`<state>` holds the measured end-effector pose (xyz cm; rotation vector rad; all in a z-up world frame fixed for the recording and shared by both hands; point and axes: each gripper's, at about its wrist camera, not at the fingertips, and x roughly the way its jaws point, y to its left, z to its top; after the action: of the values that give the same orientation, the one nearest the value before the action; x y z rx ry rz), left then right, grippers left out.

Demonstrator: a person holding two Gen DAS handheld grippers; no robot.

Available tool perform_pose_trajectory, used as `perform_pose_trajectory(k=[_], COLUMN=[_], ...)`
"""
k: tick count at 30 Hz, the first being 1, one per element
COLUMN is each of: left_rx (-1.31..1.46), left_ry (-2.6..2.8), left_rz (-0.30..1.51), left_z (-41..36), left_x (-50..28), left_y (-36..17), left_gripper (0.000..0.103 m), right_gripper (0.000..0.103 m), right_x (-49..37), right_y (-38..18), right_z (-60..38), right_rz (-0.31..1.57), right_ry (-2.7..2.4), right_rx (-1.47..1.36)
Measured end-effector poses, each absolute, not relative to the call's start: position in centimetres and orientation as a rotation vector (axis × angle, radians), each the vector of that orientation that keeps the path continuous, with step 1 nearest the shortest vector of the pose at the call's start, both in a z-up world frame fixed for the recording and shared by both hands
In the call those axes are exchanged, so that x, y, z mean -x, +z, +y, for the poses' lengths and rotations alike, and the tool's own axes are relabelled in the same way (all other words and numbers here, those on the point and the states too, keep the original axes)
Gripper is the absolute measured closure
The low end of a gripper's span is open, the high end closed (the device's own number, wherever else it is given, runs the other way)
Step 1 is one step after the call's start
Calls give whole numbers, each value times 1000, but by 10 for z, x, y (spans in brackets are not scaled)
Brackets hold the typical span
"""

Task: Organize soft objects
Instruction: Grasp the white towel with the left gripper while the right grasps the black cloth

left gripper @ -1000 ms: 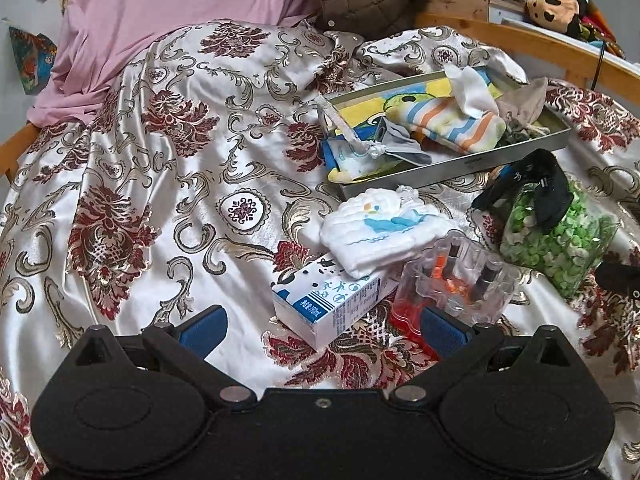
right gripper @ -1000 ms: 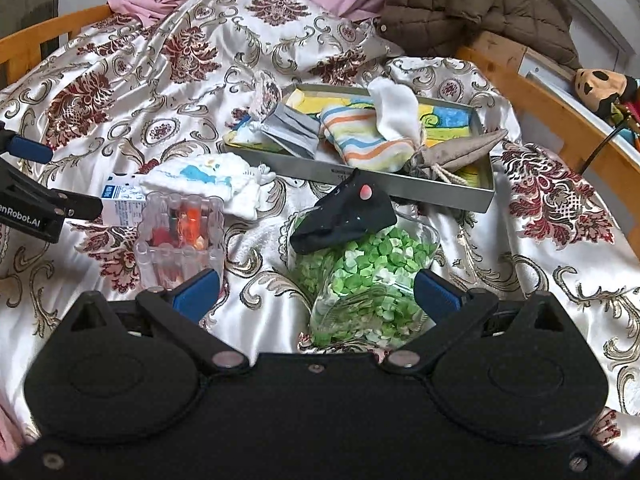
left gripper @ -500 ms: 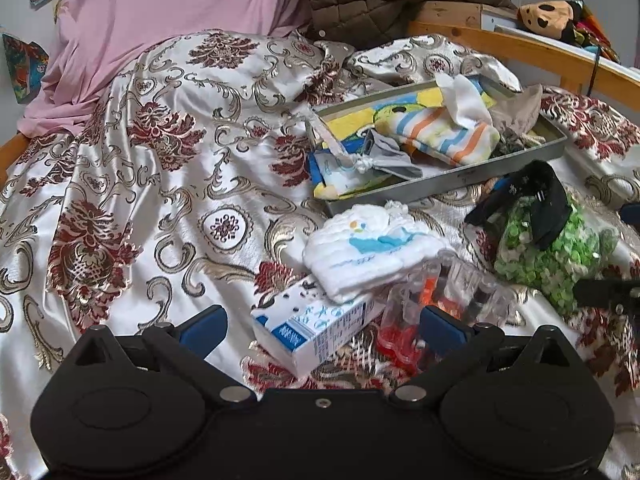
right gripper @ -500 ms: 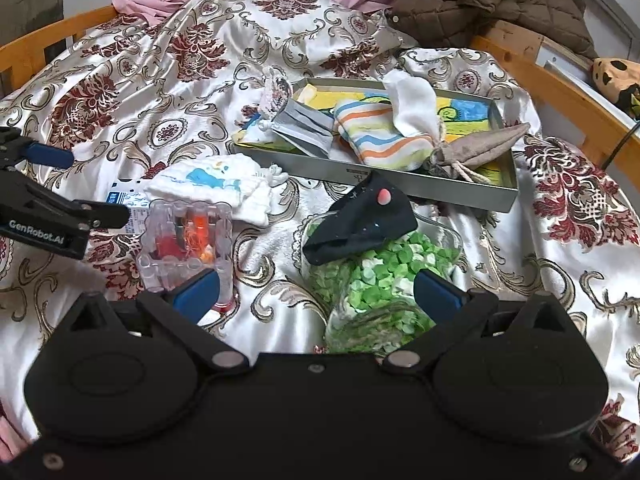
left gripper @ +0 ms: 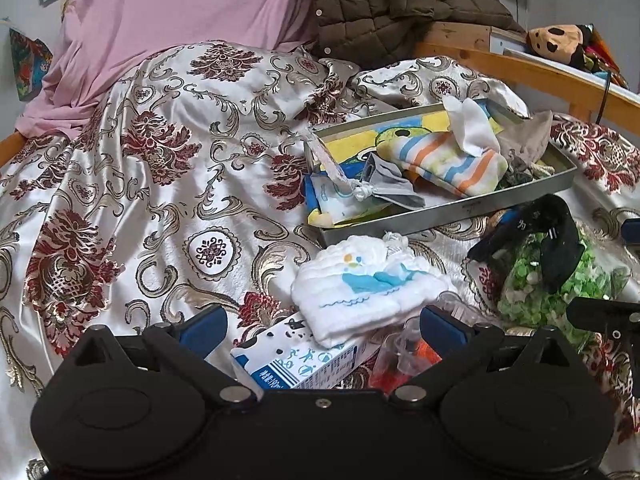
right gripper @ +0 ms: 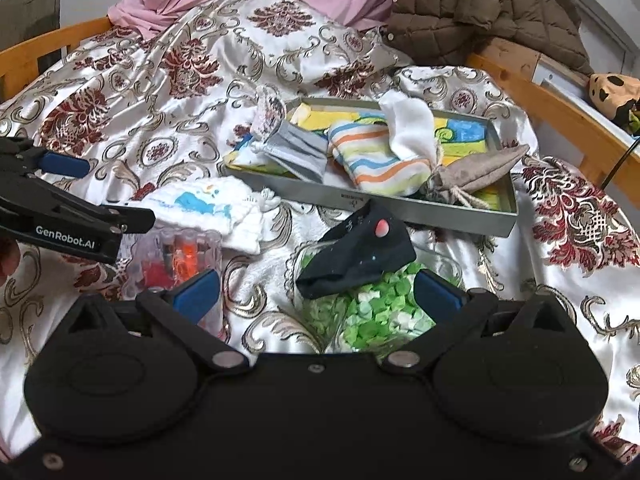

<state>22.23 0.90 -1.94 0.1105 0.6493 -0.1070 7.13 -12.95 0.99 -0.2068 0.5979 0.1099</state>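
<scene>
I have eased my left gripper (left gripper: 322, 330) nearer; its jaws gape empty over one milk carton (left gripper: 304, 358) and one white whale cloth (left gripper: 370, 286). My right gripper (right gripper: 318, 294), also wide open, flanks one black sock (right gripper: 356, 252), perhaps lying on the green-filled bag (right gripper: 372, 308) before the grey tray (right gripper: 400, 206).

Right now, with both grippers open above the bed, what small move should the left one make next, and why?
Probably ease the left gripper forward and down onto the white cloth. It is open, and the cloth lies just ahead of it, outside the tray, partly on the carton. Other soft things are in the tray already. The right gripper, also open, faces the black sock.
</scene>
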Motion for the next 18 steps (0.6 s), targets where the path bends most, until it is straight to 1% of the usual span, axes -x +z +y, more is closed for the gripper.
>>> perform_pose_trajectory(k=[11,18], left_rx=[-80,-16], left_ry=[-98,-95], left_rz=[631,657], left_z=[9,13], left_x=[-235,-251], left_y=[-23,-28], left_gripper=[1,1], right_gripper=[1,1], right_x=[-77,-83], right_y=[9,7], right_z=[-124,-128], right_rz=[547,522], right_ry=[93,56], right_rx=[205,154])
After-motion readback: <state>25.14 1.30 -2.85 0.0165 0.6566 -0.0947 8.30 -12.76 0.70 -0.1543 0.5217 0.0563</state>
